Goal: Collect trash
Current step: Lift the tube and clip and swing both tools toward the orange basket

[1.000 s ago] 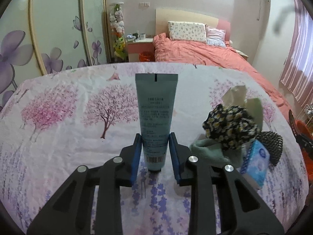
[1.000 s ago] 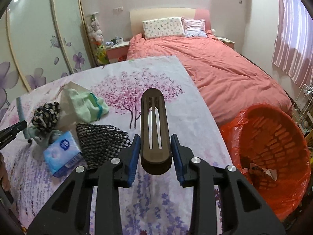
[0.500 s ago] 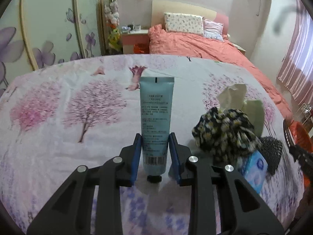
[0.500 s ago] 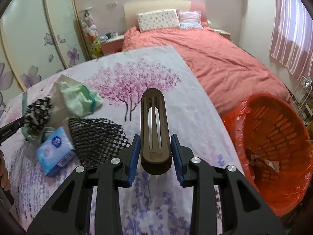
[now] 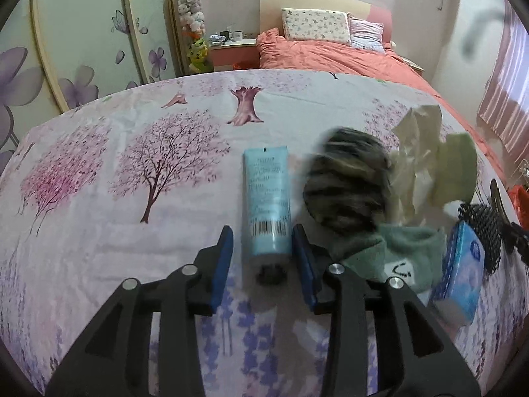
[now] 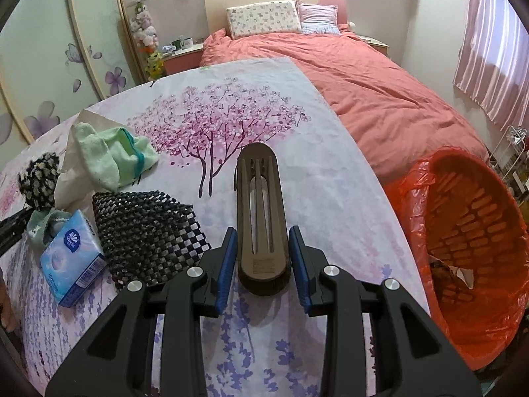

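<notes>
A pale blue squeeze tube (image 5: 266, 203) lies flat on the blossom-print counter (image 5: 99, 248), cap end toward the camera, between the fingers of the left gripper (image 5: 263, 258) — these have just been opening, and a clear gap shows on the left side, so the tube looks released, not clamped. It is likely light, soft-walled and somewhat slick; the firmer shoulder just above the cap seems the safest place to pinch.

The right gripper (image 6: 263, 258) has a dark brown slotted hair clip (image 6: 261, 218) between its fingers, the pads close against its sides; the clip's tip rests on or just over the cloth, and whether the pads press on it cannot be told. It looks stiff, light and smooth-sided.

Crowding the tube's right side are a blurred black-and-white scrunchie (image 5: 347, 185), a green sock (image 5: 396, 254), crumpled pale cloths (image 6: 109, 152), a black mesh pad (image 6: 148, 235) and a blue tissue pack (image 6: 71, 258). The red-lined basket (image 6: 479, 238) stands beyond the counter's right edge, beside a pink-covered bed (image 6: 363, 76) — the clutter sits between tube and basket.
</notes>
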